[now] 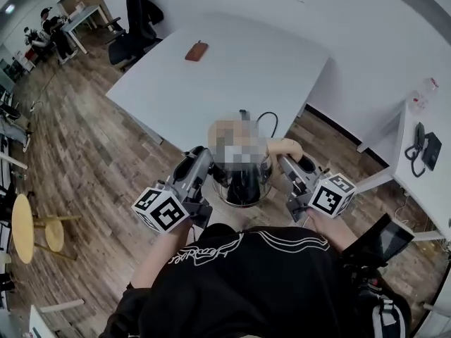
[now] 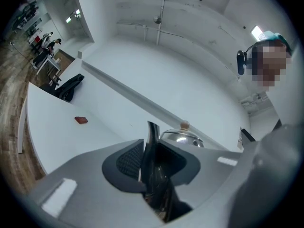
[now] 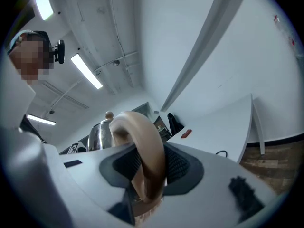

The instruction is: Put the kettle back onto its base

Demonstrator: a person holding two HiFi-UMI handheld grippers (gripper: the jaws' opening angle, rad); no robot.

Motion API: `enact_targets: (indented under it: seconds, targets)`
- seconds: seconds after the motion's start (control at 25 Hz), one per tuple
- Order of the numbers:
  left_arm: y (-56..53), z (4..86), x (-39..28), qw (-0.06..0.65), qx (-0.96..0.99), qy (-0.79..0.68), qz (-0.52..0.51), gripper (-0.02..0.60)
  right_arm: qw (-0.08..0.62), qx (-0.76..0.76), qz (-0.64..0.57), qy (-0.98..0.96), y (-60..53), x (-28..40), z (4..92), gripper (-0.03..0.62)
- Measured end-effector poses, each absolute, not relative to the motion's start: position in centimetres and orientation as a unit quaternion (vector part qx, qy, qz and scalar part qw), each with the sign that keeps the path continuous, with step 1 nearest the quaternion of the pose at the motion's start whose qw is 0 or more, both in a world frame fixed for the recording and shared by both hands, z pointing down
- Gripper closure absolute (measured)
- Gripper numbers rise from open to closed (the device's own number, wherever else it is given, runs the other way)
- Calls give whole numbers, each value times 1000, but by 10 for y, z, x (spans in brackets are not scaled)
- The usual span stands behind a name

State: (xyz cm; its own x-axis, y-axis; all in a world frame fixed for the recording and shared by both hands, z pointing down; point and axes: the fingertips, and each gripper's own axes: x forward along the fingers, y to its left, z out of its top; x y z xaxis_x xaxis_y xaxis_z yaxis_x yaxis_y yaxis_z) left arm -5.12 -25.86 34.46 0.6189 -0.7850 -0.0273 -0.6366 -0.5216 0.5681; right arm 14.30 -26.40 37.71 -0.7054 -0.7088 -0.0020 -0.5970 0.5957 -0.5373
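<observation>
A shiny steel kettle [image 1: 243, 183] with a wood-knobbed lid [image 2: 182, 136] hangs in the air between my two grippers, close to the person's chest; a mosaic patch hides its top in the head view. My left gripper [image 1: 210, 174] is shut on the dark curved spout [image 2: 152, 148], which stands upright between its pads. Pressing from both sides, my right gripper [image 1: 283, 166] is shut on the tan wooden loop handle [image 3: 142, 141]. The kettle's body [image 3: 99, 136] shows behind the handle. I cannot make out a base in any view.
A large white table [image 1: 232, 69] lies ahead with a small red-brown case [image 1: 196, 51] and a black cord [image 1: 268, 122] at its near edge. A black office chair [image 1: 134, 27] stands behind it. A white desk with a phone [image 1: 421, 150] is at right.
</observation>
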Motion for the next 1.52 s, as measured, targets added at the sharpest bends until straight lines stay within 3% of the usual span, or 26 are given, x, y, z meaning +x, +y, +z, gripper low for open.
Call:
enact_targets:
  seconds: [0.36, 0.56, 1.08, 1.52]
  targets:
    - [-270, 359, -58, 236, 867, -415, -144, 497, 102, -343, -242, 902, -284, 133, 392, 462]
    - [-332, 376, -77, 240, 872, -405, -133, 497, 78, -338, -247, 905, -340, 112, 409, 465]
    - [-426, 438, -91, 216, 914, -334, -86, 515, -63, -290, -206, 932, -399, 83, 480, 484]
    - [-439, 497, -90, 184, 921, -339, -46, 520, -128, -318, -155, 927, -419, 83, 529, 485]
